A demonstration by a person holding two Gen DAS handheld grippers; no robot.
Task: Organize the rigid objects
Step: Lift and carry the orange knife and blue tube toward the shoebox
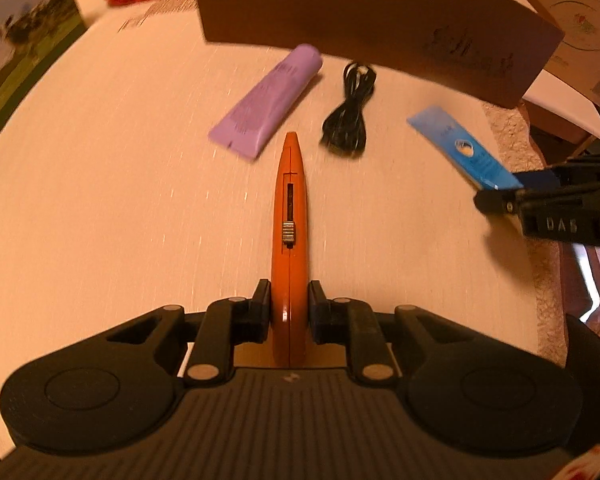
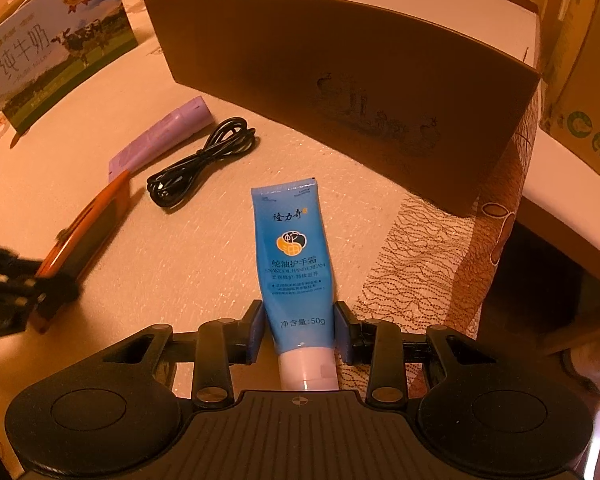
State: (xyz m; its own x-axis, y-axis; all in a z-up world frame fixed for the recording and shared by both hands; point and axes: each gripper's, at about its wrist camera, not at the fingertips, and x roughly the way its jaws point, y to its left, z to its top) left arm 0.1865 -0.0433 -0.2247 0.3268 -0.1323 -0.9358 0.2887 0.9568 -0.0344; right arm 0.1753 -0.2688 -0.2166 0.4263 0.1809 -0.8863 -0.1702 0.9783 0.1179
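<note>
The left gripper [image 1: 289,304] is clamped on an orange utility knife [image 1: 289,216], its pads pressing both flat sides near the butt end — the knife's pointed nose aims away across the pale tabletop [image 1: 100,200] and its slider button faces up. The right gripper [image 2: 299,328] is closed on a blue hand-cream tube [image 2: 292,248] just above its white cap, the crimped end pointing away, close to the tabletop's right edge. Ahead of the knife lie a purple tube [image 1: 266,100] and, just beside it, a coiled black cable [image 1: 348,114]. Behind them, near the far edge, stands an open brown cardboard box [image 2: 340,80]. A milk carton [image 2: 56,52] sits toward the far left corner.
</note>
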